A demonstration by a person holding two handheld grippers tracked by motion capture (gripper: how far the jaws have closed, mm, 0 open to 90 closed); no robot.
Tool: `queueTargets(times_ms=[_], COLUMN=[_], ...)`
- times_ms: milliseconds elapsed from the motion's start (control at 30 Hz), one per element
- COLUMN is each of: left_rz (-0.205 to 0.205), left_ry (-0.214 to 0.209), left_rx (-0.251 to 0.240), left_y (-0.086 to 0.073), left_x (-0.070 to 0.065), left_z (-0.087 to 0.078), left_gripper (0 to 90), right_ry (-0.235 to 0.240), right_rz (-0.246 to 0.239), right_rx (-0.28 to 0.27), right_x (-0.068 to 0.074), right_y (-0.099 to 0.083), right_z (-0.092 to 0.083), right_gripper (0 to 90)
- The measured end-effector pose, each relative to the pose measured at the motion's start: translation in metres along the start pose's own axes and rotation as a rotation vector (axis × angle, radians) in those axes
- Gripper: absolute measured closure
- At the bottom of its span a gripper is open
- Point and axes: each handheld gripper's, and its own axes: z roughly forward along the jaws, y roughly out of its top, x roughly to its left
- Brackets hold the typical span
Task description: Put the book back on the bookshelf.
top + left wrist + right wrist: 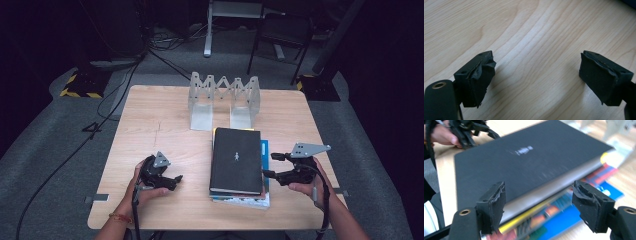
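Floor: grey carpet (pixel 45 130) is laid around the table, with black cables (pixel 75 145) trailed across it at the left and a yellow-and-black striped base (pixel 80 86) set beyond them; the room behind is kept dark.

Table (pixel 150 125): a light wood-grain top.

Left gripper (pixel 175 179): held low over bare wood at the front left, jaws spread wide with nothing between them.

Metal rack (pixel 224 97): stood at the far edge, accordion-linked, with two upright dividers.

Stack of books (pixel 239 197): laid at centre right, topped by a black book (pixel 236 160).

Right gripper (pixel 271 165): held just beside the stack's right edge, jaws parted and nothing gripped.

Chair (pixel 280 35): placed behind the table, at the right.
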Motion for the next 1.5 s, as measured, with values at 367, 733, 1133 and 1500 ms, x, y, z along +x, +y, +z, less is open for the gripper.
queueTargets(times_ms=[367,733,1133,1500], left_rz=[0.023,0.044,0.095,0.041], left_ry=[-0.020,-0.079,-0.082,-0.065], left_rx=[0.003,0.003,-0.054,-0.114], left_y=[0.006,0.043,0.086,0.109], left_x=[-0.002,-0.007,-0.012,0.004], left_z=[0.005,0.027,0.055,0.067], left_gripper=[14.7,21.3,27.9,37.6], right_ry=[0.028,0.057,0.145,0.146], right_rz=[-0.038,0.044,0.112,0.105], right_rx=[0.045,0.081,0.136,0.099], right_x=[0.017,0.007,-0.016,-0.019], right_y=[0.005,0.006,0.013,0.016], right_z=[0.021,0.031,0.052,0.060], right_gripper=[24.8,9.4,0.3,4.9])
